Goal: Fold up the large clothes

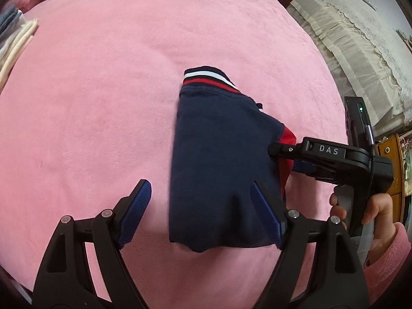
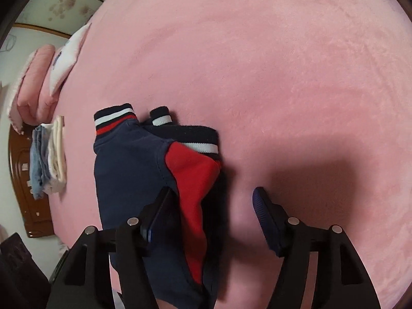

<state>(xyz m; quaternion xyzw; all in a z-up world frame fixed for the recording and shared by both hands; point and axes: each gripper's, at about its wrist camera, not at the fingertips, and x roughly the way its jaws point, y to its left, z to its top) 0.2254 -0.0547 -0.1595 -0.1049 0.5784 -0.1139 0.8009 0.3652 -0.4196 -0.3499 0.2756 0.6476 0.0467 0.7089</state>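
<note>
Left wrist: left hand-held gripper (image 1: pixel 200 203) wide open over folded garment (image 1: pixel 219 159), gripping nothing.

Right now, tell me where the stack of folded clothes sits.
The stack of folded clothes lies at the left edge of the pink bed in the right wrist view, left of the navy garment and just below the pink pillows.

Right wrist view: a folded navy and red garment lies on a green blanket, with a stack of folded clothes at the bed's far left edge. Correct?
Not quite. The blanket is pink, not green, as the right wrist view shows. The folded navy and red garment does lie on it, with the stack of folded clothes at the far left edge.
</note>
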